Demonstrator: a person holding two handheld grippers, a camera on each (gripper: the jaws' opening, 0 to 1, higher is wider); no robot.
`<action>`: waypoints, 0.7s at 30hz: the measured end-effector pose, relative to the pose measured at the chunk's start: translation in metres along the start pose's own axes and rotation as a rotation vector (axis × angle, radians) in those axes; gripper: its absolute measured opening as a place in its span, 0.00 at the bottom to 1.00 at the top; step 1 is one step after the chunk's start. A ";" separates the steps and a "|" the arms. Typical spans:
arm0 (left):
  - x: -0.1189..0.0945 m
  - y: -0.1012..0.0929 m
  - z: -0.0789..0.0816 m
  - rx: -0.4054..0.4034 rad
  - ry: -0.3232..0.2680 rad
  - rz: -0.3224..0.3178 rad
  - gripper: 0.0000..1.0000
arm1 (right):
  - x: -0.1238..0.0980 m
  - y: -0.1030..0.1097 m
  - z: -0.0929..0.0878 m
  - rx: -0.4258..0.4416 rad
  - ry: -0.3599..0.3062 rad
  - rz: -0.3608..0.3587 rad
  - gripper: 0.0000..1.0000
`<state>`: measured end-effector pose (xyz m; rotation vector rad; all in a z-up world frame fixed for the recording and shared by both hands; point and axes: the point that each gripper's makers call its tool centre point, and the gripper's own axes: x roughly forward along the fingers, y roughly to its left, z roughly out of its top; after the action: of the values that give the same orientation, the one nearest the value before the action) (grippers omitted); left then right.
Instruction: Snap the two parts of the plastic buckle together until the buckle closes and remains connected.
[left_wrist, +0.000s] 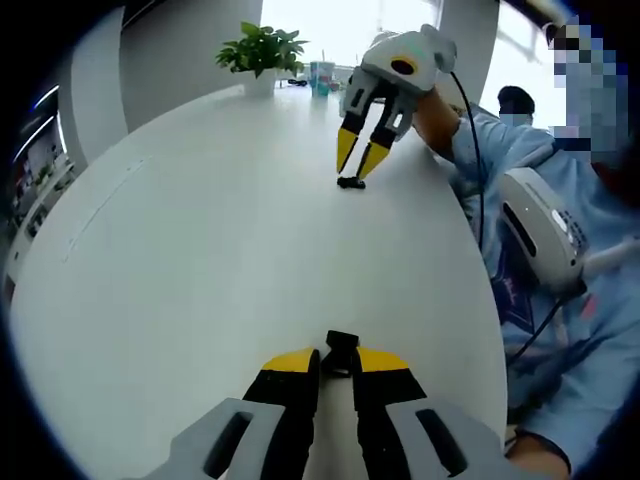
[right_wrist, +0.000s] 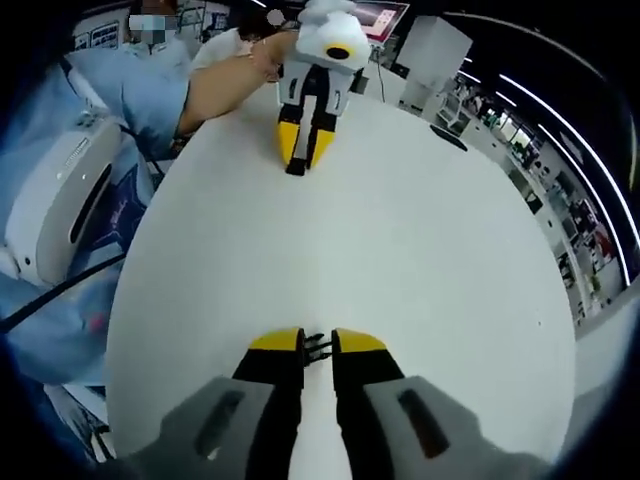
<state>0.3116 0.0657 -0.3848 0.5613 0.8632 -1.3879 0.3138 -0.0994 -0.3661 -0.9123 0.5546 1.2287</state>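
Two black buckle parts lie well apart on the round white surface (left_wrist: 200, 260), each caught at the tips of a different gripper. In the left gripper view, the left gripper (left_wrist: 338, 360) rises from the bottom edge with its yellow-tipped jaws drawn close, clamped on the socket part (left_wrist: 342, 347), a small black piece that pokes out beyond the tips and rests on the surface. Across the surface in that same view, the right gripper (left_wrist: 357, 165) points downward from a person's hand, its yellow tips nearly together and pinching the pronged part (left_wrist: 351, 182), which touches the surface just below them.

In the right gripper view, the right gripper (right_wrist: 318, 345) has its jaws set narrowly, with the pronged part (right_wrist: 317, 346) held between the yellow tips; thin black prongs show in the gap. Far across the surface, the left gripper (right_wrist: 303, 150) stands tilted downward with its tips close together on a dark bit at the surface, too small to make out clearly.

A potted plant (left_wrist: 262, 52) stands at the far edge of the surface in the left gripper view, with a few small items beside it that are too blurred to tell. A person in a light blue sleeve (left_wrist: 520, 150) sits at the right of that view.
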 end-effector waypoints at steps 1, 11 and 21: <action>0.000 0.000 0.000 0.000 0.000 0.000 0.12 | 0.001 0.001 0.001 -0.010 0.002 -0.001 0.13; -0.001 0.002 0.000 0.004 0.002 0.003 0.12 | 0.003 0.002 -0.008 -0.057 0.053 -0.010 0.16; -0.001 0.003 0.000 0.003 0.002 0.003 0.12 | -0.006 0.000 -0.023 -0.037 0.075 -0.037 0.17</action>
<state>0.3143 0.0660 -0.3844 0.5665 0.8617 -1.3863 0.3146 -0.1223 -0.3737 -0.9991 0.5735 1.1788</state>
